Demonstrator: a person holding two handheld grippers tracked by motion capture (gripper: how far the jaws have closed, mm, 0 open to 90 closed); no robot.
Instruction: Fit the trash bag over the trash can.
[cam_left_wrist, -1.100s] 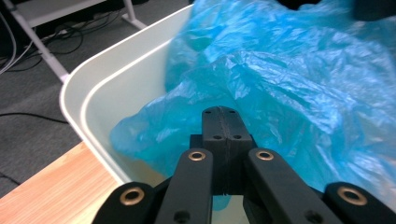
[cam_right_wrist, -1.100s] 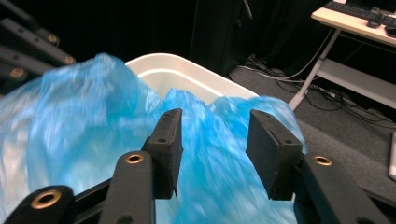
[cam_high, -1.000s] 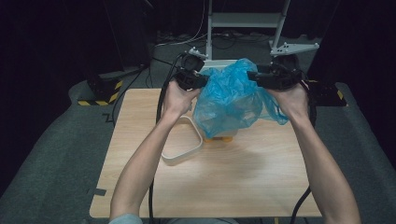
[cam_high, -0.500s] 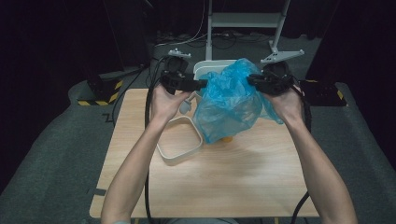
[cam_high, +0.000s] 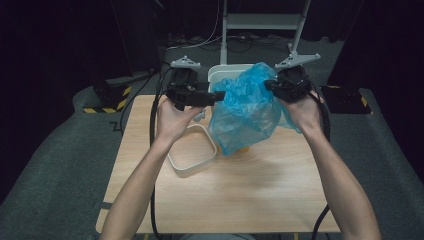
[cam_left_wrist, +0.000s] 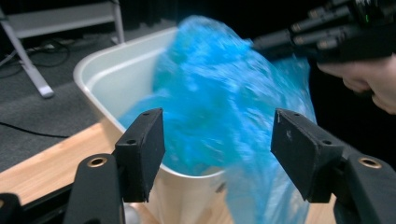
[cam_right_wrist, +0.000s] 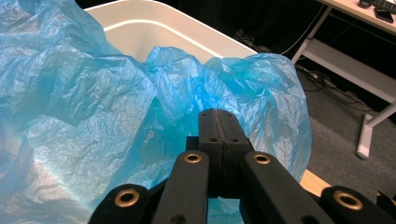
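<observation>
High view, upper middle of the frame: a blue plastic bag (cam_high: 247, 112) hangs over the wooden table (cam_high: 240, 200), partly draped into a white bin (cam_high: 220, 75), with a white rectangular ring (cam_high: 192, 152) lying on the table just left of it. Right gripper (cam_high: 267, 84) has its jaws pressed together on the bag's upper right edge, the film bunched around them in the right gripper view. Left gripper (cam_high: 220, 94) points at the bag's upper left side; its jaws have just been opening and stand wide in the left gripper view, the bag (cam_left_wrist: 224, 112) beyond them, not pinched.
</observation>
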